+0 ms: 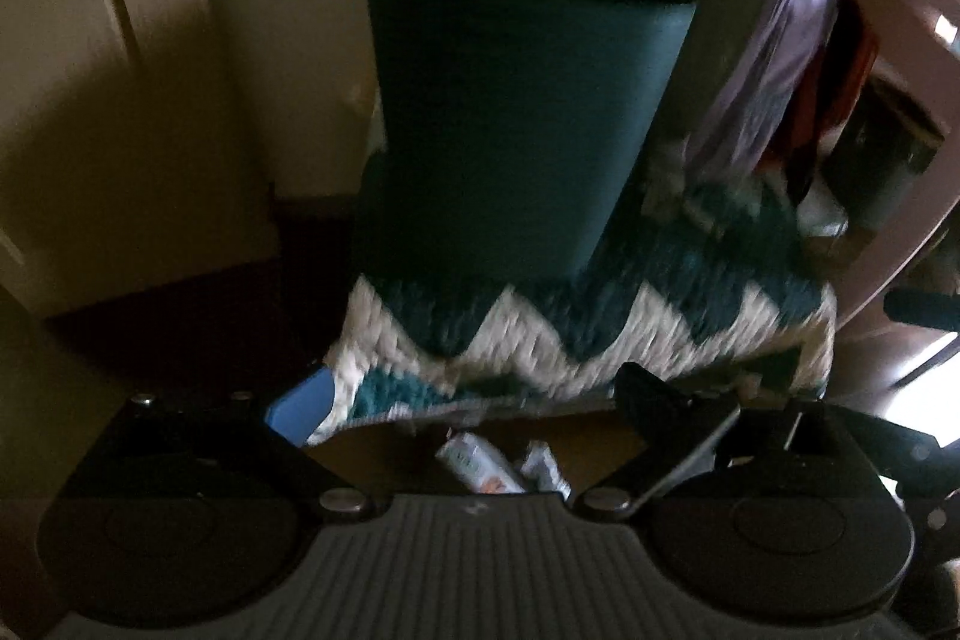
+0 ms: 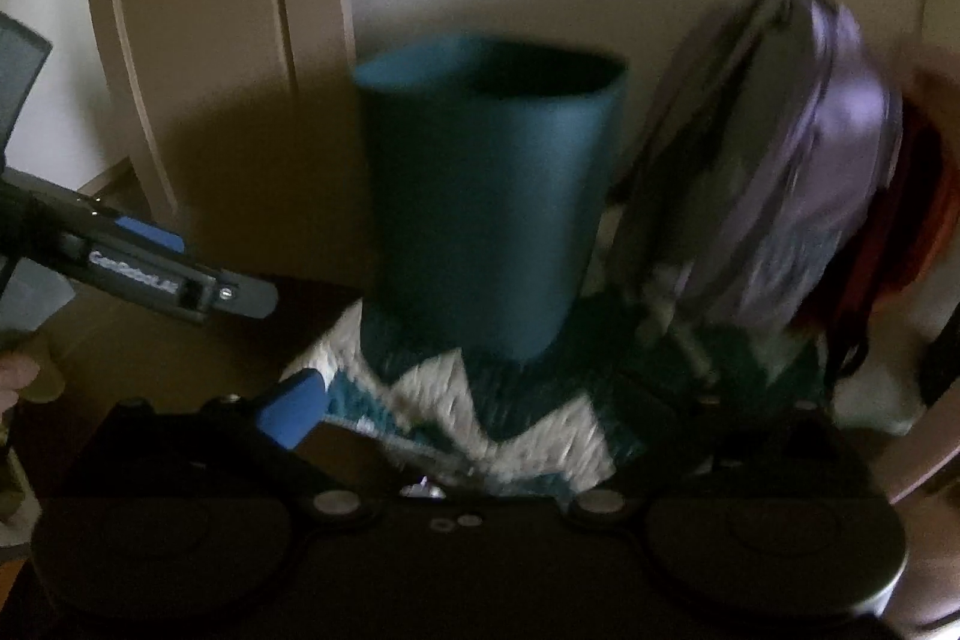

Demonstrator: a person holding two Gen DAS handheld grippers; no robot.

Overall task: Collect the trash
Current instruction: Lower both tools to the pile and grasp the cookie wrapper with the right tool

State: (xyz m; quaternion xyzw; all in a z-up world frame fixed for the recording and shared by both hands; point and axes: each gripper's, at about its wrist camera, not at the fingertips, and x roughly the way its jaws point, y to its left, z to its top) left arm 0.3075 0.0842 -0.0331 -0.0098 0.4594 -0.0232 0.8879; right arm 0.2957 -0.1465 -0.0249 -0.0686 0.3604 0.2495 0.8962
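A teal bin (image 2: 486, 196) stands upright on a zigzag rug (image 2: 480, 412), far of both tools. Right of it leans a purple bag (image 2: 828, 172). Wrappers (image 1: 480, 466) lie on the floor near the rug's edge. Left tool (image 1: 474, 400) and right tool (image 2: 480, 412): fingers apart, holding nothing.

Both wrist cameras look steeply down and forward, close over a teal bin (image 1: 510, 100) standing on a zigzag blanket (image 1: 540, 334). The right view sits slightly farther back and also takes in the left tool (image 2: 180, 274) at its left edge.
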